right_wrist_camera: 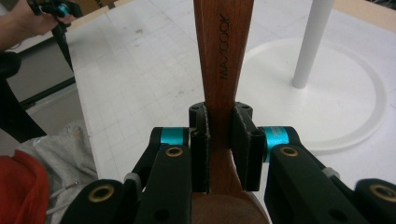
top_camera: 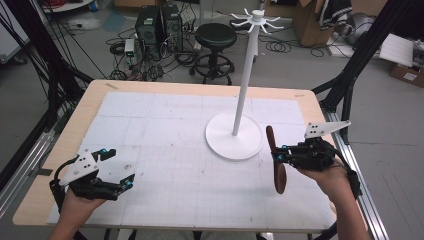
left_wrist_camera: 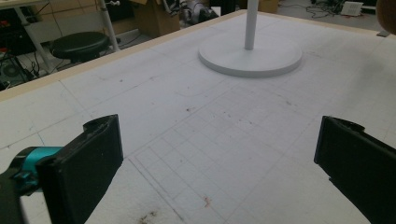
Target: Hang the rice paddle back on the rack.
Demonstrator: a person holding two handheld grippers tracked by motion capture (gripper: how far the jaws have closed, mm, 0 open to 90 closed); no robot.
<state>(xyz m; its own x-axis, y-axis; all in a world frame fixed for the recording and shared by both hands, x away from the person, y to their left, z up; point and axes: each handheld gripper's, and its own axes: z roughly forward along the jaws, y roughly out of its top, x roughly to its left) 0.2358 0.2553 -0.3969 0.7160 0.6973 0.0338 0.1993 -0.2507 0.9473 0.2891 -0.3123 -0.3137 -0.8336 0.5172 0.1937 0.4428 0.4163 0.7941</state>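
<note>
Two tongs are in hand over the table, which is covered by a white gridded mat. At the lower right of the high view, the right tongs are clamped on a dark wooden spoon, gripping it partway along its handle. The spoon stands nearly upright in the frame, its bowl at the lower end just above the mat and its handle tip pointing up toward the white stand. In the right gripper view the two jaws press the handle from both sides, and lettering runs along the wood. The stand's round base lies just beyond the spoon, at the right of that frame.

At the lower left of the high view, the left tongs are held wide apart with nothing between them. The left gripper view shows bare mat between the two jaws, with the stand's base near the top centre.
</note>
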